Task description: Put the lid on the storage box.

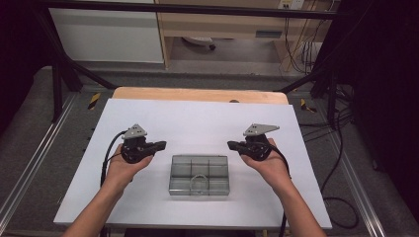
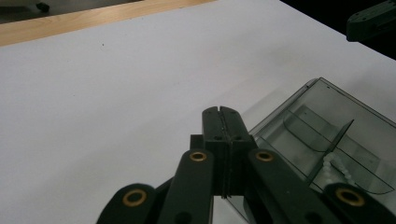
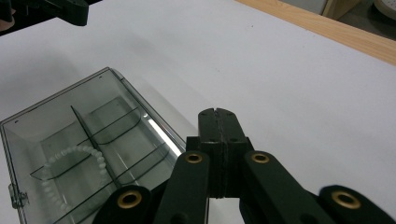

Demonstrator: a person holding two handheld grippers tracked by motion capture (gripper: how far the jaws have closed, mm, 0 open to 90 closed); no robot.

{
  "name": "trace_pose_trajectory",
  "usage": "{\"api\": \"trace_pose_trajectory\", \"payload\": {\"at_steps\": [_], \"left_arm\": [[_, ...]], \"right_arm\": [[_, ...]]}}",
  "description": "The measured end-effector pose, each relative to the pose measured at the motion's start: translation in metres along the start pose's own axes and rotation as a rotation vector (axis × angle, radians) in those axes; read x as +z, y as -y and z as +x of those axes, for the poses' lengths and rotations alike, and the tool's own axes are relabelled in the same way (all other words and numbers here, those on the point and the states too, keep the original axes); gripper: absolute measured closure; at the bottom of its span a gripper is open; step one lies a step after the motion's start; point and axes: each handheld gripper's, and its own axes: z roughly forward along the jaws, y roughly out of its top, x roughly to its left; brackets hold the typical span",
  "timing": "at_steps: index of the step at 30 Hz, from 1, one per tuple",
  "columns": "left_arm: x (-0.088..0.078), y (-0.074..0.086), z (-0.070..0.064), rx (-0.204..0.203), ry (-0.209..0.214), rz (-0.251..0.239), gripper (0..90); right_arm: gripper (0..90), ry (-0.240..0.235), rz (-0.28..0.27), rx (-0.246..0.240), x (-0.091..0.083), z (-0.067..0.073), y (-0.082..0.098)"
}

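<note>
Clear grey plastic compartment box (image 1: 199, 175) with white bead bracelet (image 1: 199, 180) inside sits mid-sheet on white table cover (image 1: 197, 123), between left gripper (image 1: 162, 145) and right gripper (image 1: 231, 144), both jaws pressed together, empty, path unobstructed.

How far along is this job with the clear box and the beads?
Nothing looks done yet. The clear compartment box sits on the white table, seemingly closed, with a white bead bracelet inside. The left gripper and the right gripper are held either side of the box, jaws shut and gripping nothing, apart from it. All the handling, probably opening the box and reaching the bracelet, appears left to do.
</note>
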Motion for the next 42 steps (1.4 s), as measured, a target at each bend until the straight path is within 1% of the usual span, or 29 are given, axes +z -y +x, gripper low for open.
{"api": "trace_pose_trajectory", "payload": {"at_steps": [4,6,7,8,9,11,13,14,16,19,22,24,27,29,32,35,37,38,42], "left_arm": [[-0.003,0.000,0.001,0.003,-0.011,-0.001,90.0],[-0.004,0.000,0.001,0.002,-0.015,-0.004,90.0],[-0.006,0.000,0.001,0.007,-0.022,-0.005,90.0],[-0.007,-0.001,0.001,0.014,-0.032,-0.010,89.5],[-0.008,-0.001,0.000,0.023,-0.051,-0.014,85.6],[-0.011,-0.002,0.000,0.034,-0.089,-0.026,72.7],[-0.013,-0.003,0.000,0.026,-0.119,-0.049,59.9],[-0.015,-0.003,0.000,0.027,-0.137,-0.058,54.4],[-0.018,-0.004,0.001,0.027,-0.172,-0.074,43.3],[-0.024,-0.005,0.003,0.004,-0.180,-0.089,34.6],[-0.031,-0.003,0.005,-0.016,-0.184,-0.071,25.4],[-0.035,-0.002,0.006,-0.019,-0.185,-0.062,21.9],[-0.043,0.002,0.009,-0.036,-0.186,-0.052,17.7],[-0.049,0.005,0.011,-0.036,-0.188,-0.048,15.7],[-0.058,0.009,0.014,-0.048,-0.196,-0.058,14.6],[-0.068,0.011,0.017,-0.056,-0.198,-0.071,13.7],[-0.074,0.012,0.018,-0.065,-0.201,-0.082,13.1],[-0.076,0.013,0.019,-0.070,-0.203,-0.092,12.8],[-0.084,0.016,0.021,-0.078,-0.207,-0.100,11.4]], "right_arm": [[90.0,0.008,-0.009,-0.001,0.000,0.000,-0.003],[90.0,0.015,-0.018,0.002,-0.001,-0.001,-0.005],[89.7,0.021,-0.021,0.008,-0.002,-0.001,-0.006],[85.4,0.026,-0.026,0.010,-0.002,-0.001,-0.006],[80.0,0.034,-0.034,0.014,-0.003,-0.001,-0.007],[65.2,0.057,-0.052,0.026,-0.005,-0.001,-0.010],[51.5,0.090,-0.057,0.040,-0.006,-0.001,-0.012],[45.4,0.108,-0.054,0.052,-0.007,-0.001,-0.014],[34.3,0.163,-0.057,0.050,-0.008,-0.001,-0.015],[23.0,0.211,-0.063,0.055,-0.011,-0.001,-0.017],[14.5,0.240,-0.058,0.067,-0.015,-0.001,-0.017],[11.3,0.255,-0.058,0.072,-0.017,-0.001,-0.017],[7.0,0.274,-0.059,0.065,-0.023,-0.003,-0.015],[5.4,0.280,-0.075,0.071,-0.027,-0.005,-0.012],[4.6,0.282,-0.093,0.088,-0.036,-0.008,-0.008],[4.0,0.284,-0.124,0.110,-0.047,-0.010,-0.003],[3.7,0.292,-0.136,0.115,-0.054,-0.012,0.000],[3.7,0.296,-0.139,0.120,-0.057,-0.013,0.002],[4.6,0.314,-0.151,0.135,-0.069,-0.017,0.009]]}}
